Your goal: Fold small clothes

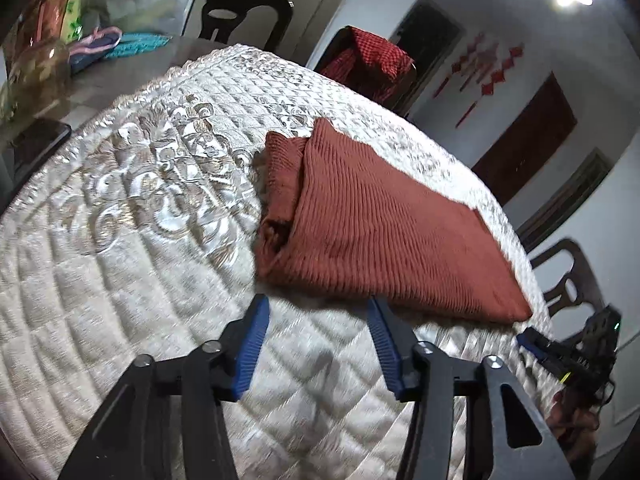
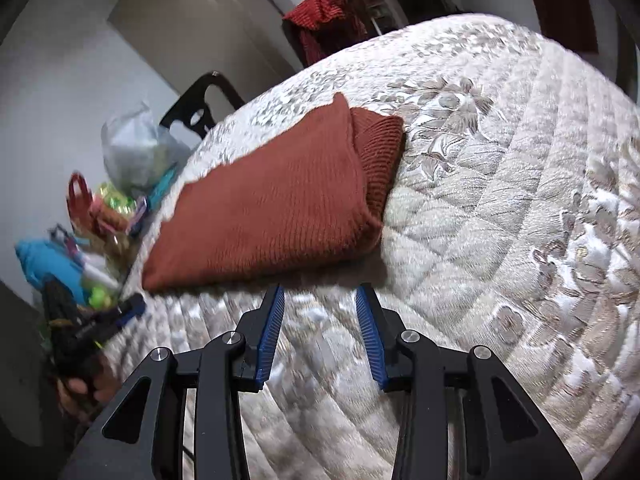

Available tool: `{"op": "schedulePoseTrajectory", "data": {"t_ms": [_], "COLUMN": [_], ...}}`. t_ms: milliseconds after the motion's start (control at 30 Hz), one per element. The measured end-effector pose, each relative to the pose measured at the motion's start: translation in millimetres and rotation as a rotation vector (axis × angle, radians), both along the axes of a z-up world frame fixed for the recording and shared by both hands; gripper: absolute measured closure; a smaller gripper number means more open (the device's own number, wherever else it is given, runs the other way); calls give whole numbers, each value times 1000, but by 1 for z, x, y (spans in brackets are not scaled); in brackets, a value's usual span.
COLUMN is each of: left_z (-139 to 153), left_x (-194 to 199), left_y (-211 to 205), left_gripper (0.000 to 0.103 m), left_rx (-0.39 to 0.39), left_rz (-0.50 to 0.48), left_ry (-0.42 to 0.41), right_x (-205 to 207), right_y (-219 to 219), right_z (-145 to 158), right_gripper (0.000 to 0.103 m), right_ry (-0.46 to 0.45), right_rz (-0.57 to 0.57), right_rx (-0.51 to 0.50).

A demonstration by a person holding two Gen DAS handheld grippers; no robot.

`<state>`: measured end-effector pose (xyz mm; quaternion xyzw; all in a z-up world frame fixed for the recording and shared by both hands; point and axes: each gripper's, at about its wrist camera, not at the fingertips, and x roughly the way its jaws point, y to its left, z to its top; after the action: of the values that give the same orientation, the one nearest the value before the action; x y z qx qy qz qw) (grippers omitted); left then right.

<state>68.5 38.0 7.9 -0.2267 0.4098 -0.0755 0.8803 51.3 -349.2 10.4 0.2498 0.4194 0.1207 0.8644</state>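
Quilted bench cover [image 1: 120, 260] bearing a folded rust knit garment [image 1: 380, 232]: soft, light, limp; best pinched at a corner. Both tongs, left [image 1: 318, 312] and right [image 2: 320, 300], apart and empty.

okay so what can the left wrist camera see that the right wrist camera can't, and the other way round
Only the left wrist view shows the red paper decorations on the wall, a dark phone-like slab at the table edge, and the right gripper from outside.

Only the right wrist view shows a red-handled scissors-like item among the clutter, and the left gripper from outside.

Both show the folded rust-red knit garment lying on the quilted white cover, a red cloth draped on a chair, and both jaws open, holding nothing.
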Motion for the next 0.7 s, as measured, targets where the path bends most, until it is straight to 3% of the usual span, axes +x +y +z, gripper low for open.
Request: {"op": "schedulePoseTrajectory", "data": {"t_ms": [167,500,667,700], "left_z": [0,1,-1,-2], "left_x": [11,24,27,28], "left_y": [1,1,-1,0], "left_gripper": [42,43,73,76], "left_rx": [-55,-47,13,5], "left_rz": [47,94,110,106], "left_ry": [14,32,32,35], "right_x": [13,16,17,18], "right_y": [-4,-19,-20,-18], "right_z": [-5,-7,-7,-7], "right_gripper": [64,64,67,76], "right_ry": [23,17,15,21], "right_rz": [-51,-165,-170,-166], "right_rx": [71,169,134,117]}}
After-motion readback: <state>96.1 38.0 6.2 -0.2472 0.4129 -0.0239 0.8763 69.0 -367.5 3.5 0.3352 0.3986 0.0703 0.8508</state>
